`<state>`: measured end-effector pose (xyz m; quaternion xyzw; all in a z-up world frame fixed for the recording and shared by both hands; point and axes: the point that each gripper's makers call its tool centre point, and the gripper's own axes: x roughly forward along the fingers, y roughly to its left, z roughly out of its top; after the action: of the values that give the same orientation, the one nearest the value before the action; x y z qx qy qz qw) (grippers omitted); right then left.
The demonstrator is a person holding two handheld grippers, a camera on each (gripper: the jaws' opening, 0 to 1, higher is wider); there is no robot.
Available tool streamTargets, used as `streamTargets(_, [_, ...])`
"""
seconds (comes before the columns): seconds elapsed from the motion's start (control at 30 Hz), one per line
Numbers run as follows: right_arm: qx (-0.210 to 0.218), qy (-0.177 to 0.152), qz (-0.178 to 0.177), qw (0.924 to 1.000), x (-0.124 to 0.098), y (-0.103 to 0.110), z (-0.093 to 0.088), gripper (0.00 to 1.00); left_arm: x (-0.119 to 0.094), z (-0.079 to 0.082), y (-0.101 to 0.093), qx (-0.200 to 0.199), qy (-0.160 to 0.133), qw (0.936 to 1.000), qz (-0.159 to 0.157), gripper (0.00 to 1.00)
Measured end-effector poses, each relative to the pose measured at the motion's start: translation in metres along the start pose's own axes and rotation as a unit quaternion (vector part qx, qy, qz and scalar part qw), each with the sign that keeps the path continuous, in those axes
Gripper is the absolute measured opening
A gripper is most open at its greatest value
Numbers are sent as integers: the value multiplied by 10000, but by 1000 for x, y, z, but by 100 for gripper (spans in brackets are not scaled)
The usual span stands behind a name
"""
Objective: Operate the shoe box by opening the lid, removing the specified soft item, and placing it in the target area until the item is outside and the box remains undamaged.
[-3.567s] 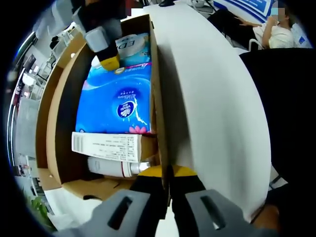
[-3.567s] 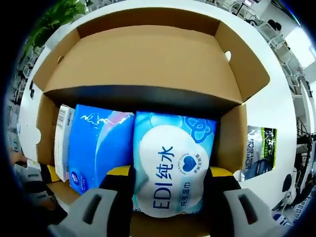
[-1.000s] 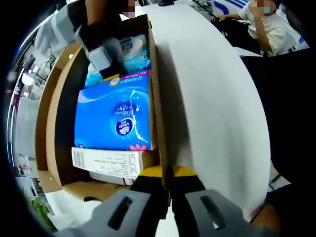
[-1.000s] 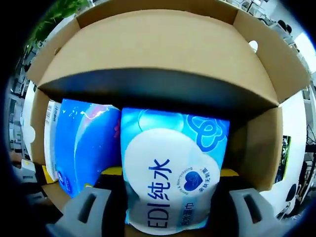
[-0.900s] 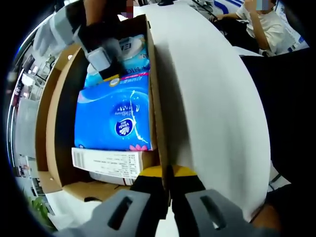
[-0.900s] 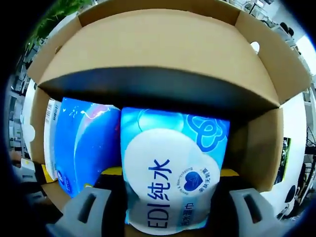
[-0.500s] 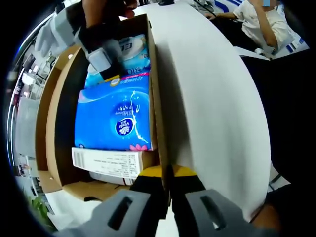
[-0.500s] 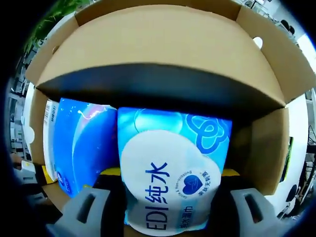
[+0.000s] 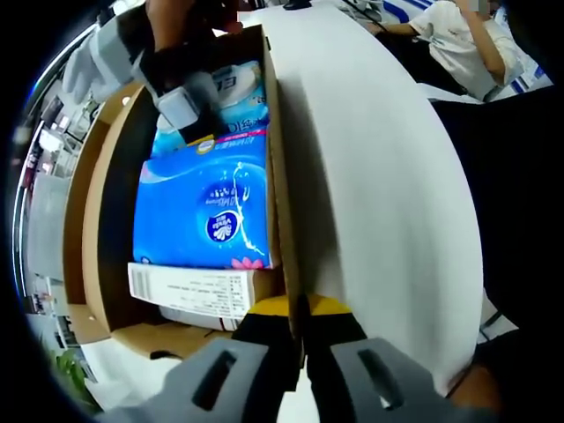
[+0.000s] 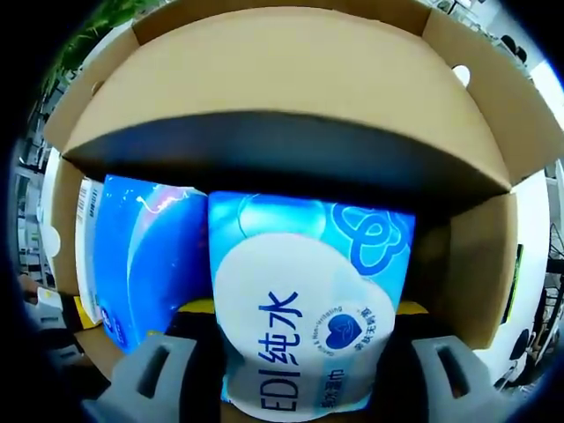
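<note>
The white table (image 9: 379, 176) carries the open cardboard box (image 9: 115, 176) (a dark packet (image 10: 514, 282) lies beside it).

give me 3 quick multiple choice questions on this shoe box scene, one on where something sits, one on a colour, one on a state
1. Where does the white carton lie in the cardboard box?
A. on the table outside it
B. inside, beside the dark blue tissue pack
C. on the lid

2. What colour is the pack marked EDI?
A. light blue and white
B. red
C. green

3. What are the left tongs doing?
A. hanging open in the air
B. shut on the box wall
C. shut on the carton

Answers:
1 B: in the left gripper view the carton lies inside the box against the tissue pack's end.
2 A: the right gripper view shows a light blue wrapper with a white panel.
3 B: the left tongs' yellow pads meet on the wall's edge.
</note>
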<state>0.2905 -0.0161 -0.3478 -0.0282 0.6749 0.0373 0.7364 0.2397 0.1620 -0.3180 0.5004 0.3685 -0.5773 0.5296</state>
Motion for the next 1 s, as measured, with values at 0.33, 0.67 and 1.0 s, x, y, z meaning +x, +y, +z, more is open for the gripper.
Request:
streamTargets(0.33, [1, -22, 9, 10000, 0, 0, 0, 72, 0, 0, 0, 2, -5, 10000, 1, 2])
streamTargets(0.67, [0, -25, 0, 10000, 0, -1, 1, 72, 0, 1, 0, 4, -34, 10000, -23, 2])
streamTargets(1.0, [-11, 2, 7, 10000, 1, -1, 1, 72, 0, 1, 0, -10, -9, 10000, -16, 2])
